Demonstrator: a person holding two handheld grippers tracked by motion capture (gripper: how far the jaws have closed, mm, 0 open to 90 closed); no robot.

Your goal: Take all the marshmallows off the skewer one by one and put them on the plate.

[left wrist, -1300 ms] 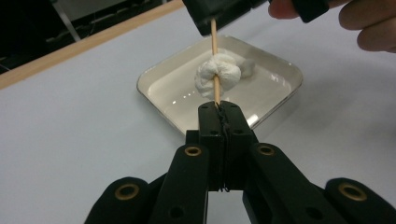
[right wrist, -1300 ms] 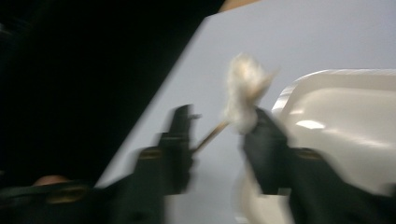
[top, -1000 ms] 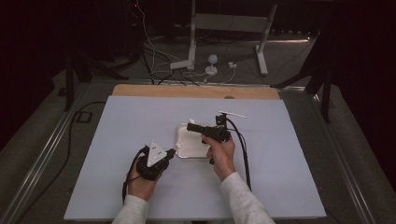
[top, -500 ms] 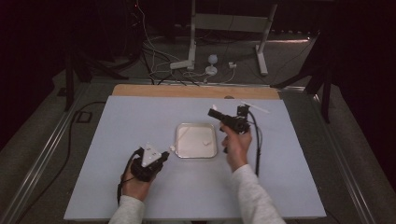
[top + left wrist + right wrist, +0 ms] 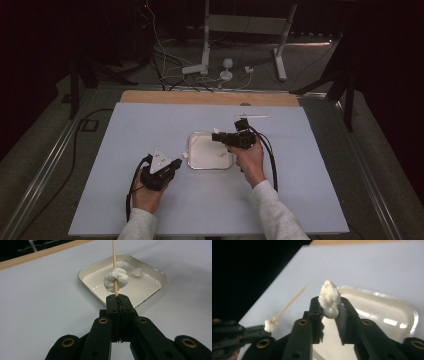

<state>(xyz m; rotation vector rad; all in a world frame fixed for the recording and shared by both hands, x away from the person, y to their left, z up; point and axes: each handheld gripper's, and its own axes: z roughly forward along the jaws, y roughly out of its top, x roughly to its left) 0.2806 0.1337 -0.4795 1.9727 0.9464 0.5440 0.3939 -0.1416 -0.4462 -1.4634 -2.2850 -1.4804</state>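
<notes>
Marshmallows, skewer and tray on a pale worktop (image 5: 125, 130).
Left gripper (image 5: 117, 298) fingers clenched on a wooden skewer (image 5: 114, 255) carrying one marshmallow (image 5: 116, 280), beside the white tray (image 5: 100, 266); right gripper (image 5: 329, 306) fingers grasp a second marshmallow (image 5: 329, 300) above the tray.

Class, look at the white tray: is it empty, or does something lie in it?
Not empty. One small white marshmallow piece lies in the tray, near its far side.

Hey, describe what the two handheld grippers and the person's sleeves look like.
Both grippers are black. The left gripper carries a grey three-cornered plate; black cables trail from it and from the right gripper. Their fingers are flat black bars with brass-ringed holes. The sleeves are light grey.
</notes>
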